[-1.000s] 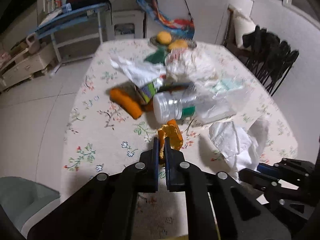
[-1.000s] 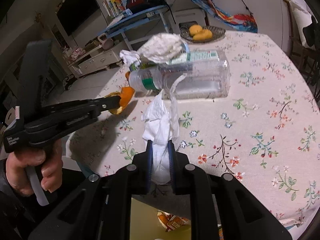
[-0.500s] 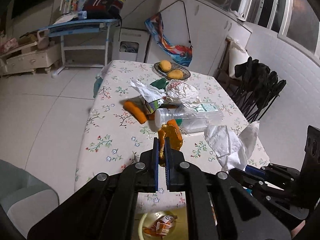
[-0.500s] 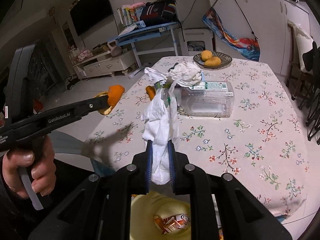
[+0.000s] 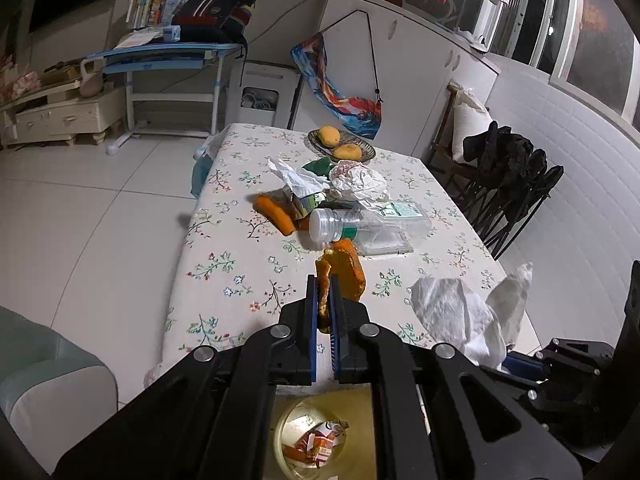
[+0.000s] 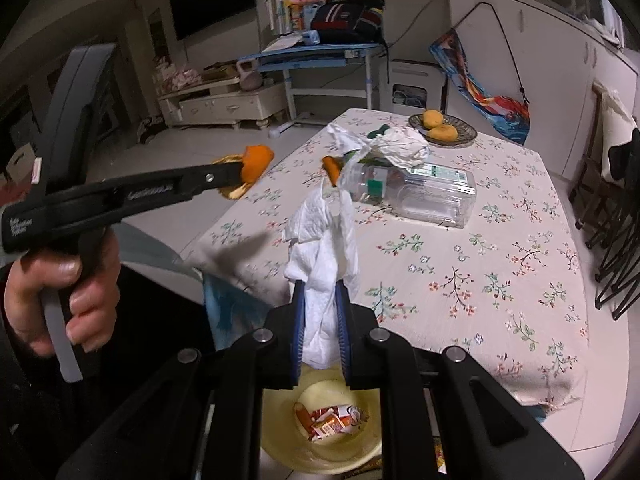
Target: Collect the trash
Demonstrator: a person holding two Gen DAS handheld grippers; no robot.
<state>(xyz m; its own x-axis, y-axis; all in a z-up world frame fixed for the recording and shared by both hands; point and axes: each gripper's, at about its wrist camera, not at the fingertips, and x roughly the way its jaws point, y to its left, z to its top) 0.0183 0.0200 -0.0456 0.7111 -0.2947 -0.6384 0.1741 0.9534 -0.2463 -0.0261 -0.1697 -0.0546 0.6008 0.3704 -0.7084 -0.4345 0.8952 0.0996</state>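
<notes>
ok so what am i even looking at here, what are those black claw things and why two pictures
There is no robot here. A person holds a black pincer tool in each hand, and each tool carries a wide-angle camera looking along its two fingers, hence two pictures of one scene.

In the left camera's picture, the left tool is shut on an orange peel. In the right camera's picture, the right tool is shut on a white tissue; the person's hand with the other tool shows at the side.

On the flowered table lie a clear plastic bottle, crumpled paper, more peel and a fruit dish. Below the tools stands a yellow bin with wrappers inside.
</notes>
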